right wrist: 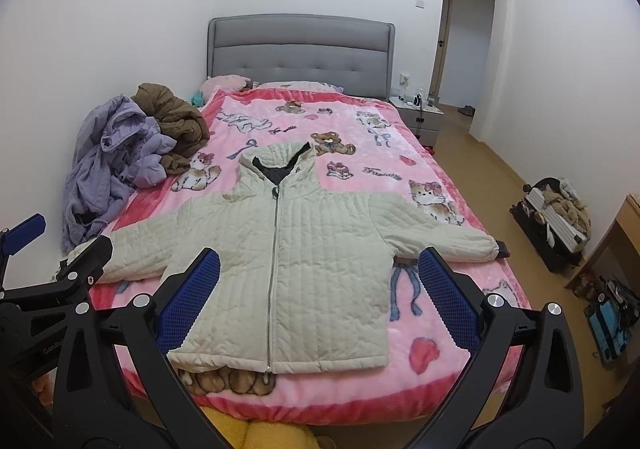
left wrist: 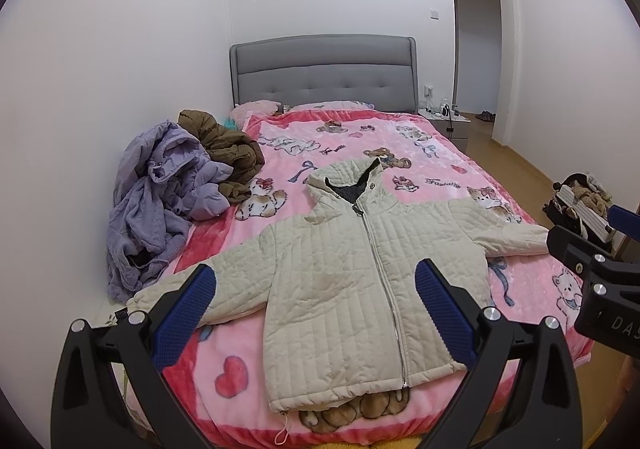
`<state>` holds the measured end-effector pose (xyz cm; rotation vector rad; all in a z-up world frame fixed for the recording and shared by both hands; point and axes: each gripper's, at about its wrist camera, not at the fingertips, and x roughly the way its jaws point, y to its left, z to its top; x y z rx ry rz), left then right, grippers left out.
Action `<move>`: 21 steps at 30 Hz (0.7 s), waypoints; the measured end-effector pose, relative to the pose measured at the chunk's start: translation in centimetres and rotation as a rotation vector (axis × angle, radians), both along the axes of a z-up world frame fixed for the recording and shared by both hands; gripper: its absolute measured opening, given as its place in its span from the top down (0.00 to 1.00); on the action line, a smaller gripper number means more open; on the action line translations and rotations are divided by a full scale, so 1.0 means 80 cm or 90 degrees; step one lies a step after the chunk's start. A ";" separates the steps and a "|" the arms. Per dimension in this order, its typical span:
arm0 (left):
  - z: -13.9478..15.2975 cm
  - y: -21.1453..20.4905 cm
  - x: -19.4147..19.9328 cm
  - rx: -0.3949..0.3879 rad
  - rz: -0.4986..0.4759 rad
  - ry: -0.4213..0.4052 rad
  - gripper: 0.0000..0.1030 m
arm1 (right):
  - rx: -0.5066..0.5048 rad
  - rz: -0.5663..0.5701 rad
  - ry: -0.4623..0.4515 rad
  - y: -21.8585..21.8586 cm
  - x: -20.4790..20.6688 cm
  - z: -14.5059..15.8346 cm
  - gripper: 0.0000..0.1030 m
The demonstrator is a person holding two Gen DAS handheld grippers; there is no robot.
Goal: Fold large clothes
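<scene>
Bedroom, white walls, grey headboard; pink cartoon blanket [left wrist: 360, 137] covers the bed. Cream quilted jacket [left wrist: 352, 273] lies flat, zipped, sleeves spread, straight ahead of both claws. Left gripper [left wrist: 316, 289] and right gripper [right wrist: 320, 277] hover spread wide, empty, above the hem. Likely light, puffy and limp. Best pinched at a cuff: one beyond each claw's outer side. Heaped clothes [left wrist: 160, 189] wait far left.

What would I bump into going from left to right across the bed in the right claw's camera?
Purple coat → brown coat → cream jacket → nightstand → suitcase on the floor.
</scene>
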<state>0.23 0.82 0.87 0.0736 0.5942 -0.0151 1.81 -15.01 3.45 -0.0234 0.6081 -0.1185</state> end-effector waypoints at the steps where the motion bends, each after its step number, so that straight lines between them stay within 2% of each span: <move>1: 0.001 0.002 0.001 0.000 0.001 0.000 0.05 | 0.001 -0.001 0.001 -0.001 0.001 -0.001 0.08; 14: 0.005 0.002 -0.002 0.002 0.000 0.001 0.05 | -0.002 -0.008 0.012 0.003 -0.001 -0.011 0.08; 21: -0.007 0.003 -0.001 0.002 0.003 0.010 0.05 | 0.001 -0.005 0.020 0.002 0.002 -0.016 0.08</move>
